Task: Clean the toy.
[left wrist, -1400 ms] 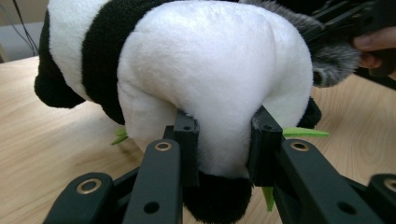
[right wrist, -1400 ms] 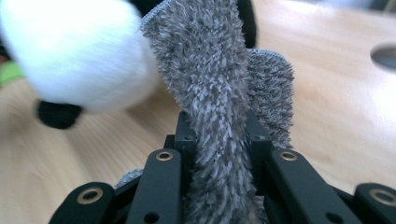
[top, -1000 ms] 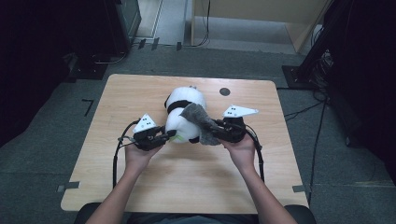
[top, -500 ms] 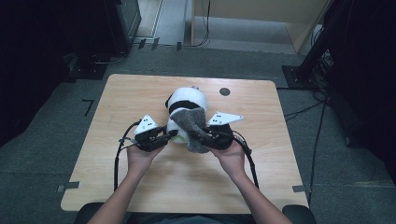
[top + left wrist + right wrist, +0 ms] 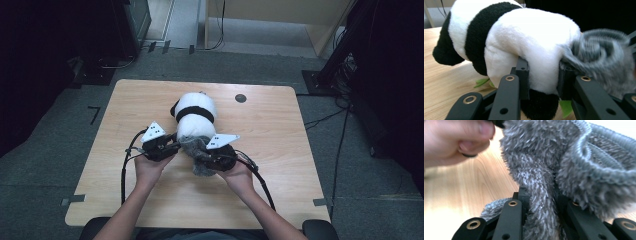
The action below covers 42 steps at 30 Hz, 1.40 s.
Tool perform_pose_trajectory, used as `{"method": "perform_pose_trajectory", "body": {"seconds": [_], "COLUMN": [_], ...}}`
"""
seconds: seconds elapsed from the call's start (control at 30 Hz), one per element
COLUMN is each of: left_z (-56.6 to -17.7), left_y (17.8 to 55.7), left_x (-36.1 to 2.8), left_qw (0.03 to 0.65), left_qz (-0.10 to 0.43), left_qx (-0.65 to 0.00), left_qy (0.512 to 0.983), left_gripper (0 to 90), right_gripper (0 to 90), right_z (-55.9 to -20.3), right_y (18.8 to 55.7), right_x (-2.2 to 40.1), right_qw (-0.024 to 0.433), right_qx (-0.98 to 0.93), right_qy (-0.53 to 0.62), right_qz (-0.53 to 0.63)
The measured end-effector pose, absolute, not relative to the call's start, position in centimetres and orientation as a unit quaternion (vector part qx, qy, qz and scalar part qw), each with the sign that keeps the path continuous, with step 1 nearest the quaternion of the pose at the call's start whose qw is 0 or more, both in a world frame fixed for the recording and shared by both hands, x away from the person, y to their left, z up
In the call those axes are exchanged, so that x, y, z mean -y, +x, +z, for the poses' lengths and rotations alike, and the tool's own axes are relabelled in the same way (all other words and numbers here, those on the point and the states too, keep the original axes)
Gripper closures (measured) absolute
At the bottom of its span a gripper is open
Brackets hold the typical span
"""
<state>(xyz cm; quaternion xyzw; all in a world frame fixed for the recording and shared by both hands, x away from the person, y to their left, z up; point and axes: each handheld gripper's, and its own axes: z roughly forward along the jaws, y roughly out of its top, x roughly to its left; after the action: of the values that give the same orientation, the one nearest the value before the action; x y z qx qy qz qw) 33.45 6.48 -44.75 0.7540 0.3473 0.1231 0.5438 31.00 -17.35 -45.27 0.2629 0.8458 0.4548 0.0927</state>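
On the table (image 5: 280,130), black-and-white plush panda (image 5: 195,117) in left jaws' clamp, fuzzy grey knit (image 5: 197,152) in right's.

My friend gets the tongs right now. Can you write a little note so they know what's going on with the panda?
Left tongs: shut on the panda, pinching its white lower body.
Right tongs: shut on the fuzzy grey sock.
The panda lies on the table; the sock's open end is beside its lower body.
Done: both gripped.
Left: probably pulling the sock onto the panda.
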Motion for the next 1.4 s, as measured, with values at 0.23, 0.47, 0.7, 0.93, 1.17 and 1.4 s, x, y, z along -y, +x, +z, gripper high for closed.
{"method": "perform_pose_trajectory", "body": {"seconds": [0.23,0.47,0.7,0.93,1.17,1.4], "left_z": [-44.5,-44.2,-44.4,-44.6,-44.5,-44.7], "left_y": [33.4,33.3,33.5,33.6,33.5,33.1], "left_x": [-6.8,-7.3,-7.5,-7.7,-7.6,-6.3], "left_qw": [0.558,0.573,0.568,0.566,0.563,0.553], "left_qz": [0.12,0.114,0.111,0.116,0.119,0.122], "left_qx": [-0.347,-0.335,-0.332,-0.334,-0.333,-0.319], "left_qy": [0.744,0.739,0.745,0.745,0.747,0.76], "left_gripper": [68.7,68.7,68.4,68.1,68.0,67.8], "right_gripper": [75.9,75.8,75.8,75.8,76.6,76.4], "right_z": [-47.0,-48.0,-47.7,-46.6,-43.0,-40.5], "right_y": [31.8,33.1,34.4,34.8,34.6,33.0], "right_x": [18.4,20.2,23.1,25.1,26.8,24.8], "right_qw": [0.109,0.113,0.111,0.11,0.112,0.106], "right_qx": [-0.86,-0.861,-0.838,-0.814,-0.763,-0.757], "right_qy": [0.255,0.294,0.347,0.378,0.4,0.36], "right_qz": [0.429,0.4,0.406,0.427,0.495,0.535]}}
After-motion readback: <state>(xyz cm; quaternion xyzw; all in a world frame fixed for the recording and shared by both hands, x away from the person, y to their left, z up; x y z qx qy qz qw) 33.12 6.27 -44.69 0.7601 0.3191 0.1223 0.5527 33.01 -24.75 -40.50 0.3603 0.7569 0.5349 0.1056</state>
